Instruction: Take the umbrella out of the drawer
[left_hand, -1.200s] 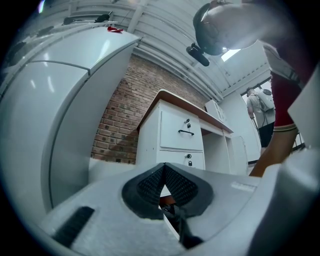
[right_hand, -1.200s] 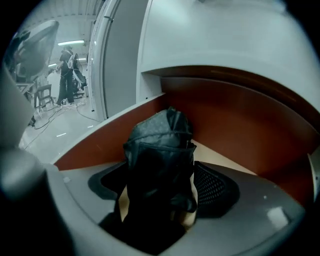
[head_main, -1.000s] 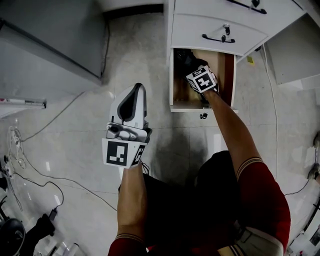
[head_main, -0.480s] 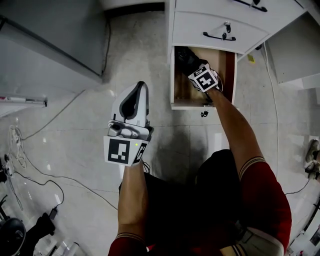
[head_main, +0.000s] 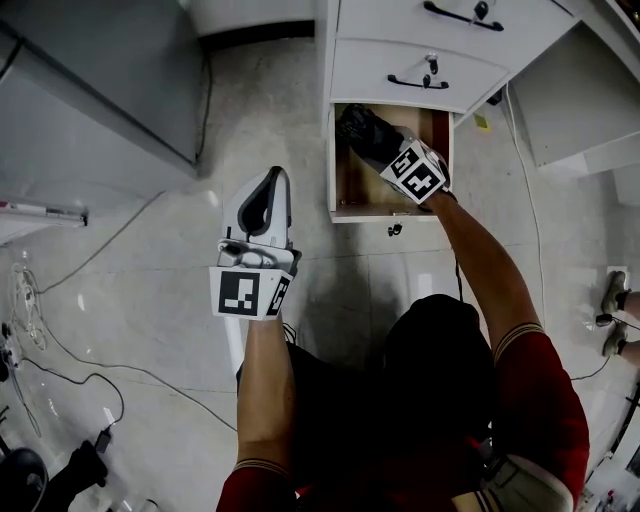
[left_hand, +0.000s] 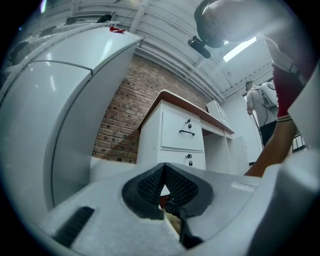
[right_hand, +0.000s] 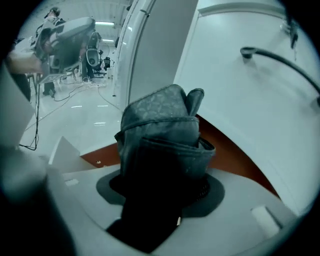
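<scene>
Grey sleeve: it wraps the folded umbrella, which stands up between my right fingers with its dark lower end down between the pads.
Right fingers: those of my right gripper have just been closing, and they are now narrowed onto the umbrella with a pad pressing on each side.
Umbrella, seen from my head: the umbrella shows as a dark bundle ahead of my right gripper, inside the outline of the open drawer and toward its back left corner. I cannot tell whether it touches the wooden bottom.
Drawer: it is the lowest one, pulled out, with brown wood inside and a white front edge nearest me. In the right gripper view its wood runs behind the umbrella.
Left fingers: on my left gripper they are brought together, with nothing between them.
Left gripper, place: my left gripper hangs over the floor, well apart from the drawer, with its tip pointing toward the cabinet.
Cabinet: the cabinet is white, and the two drawers above the open one are closed, each with a black handle.
Floor: it is pale tile, with thin cables trailing across it on my left.
Wall: a brick wall stands beside the cabinet in the left gripper view.
</scene>
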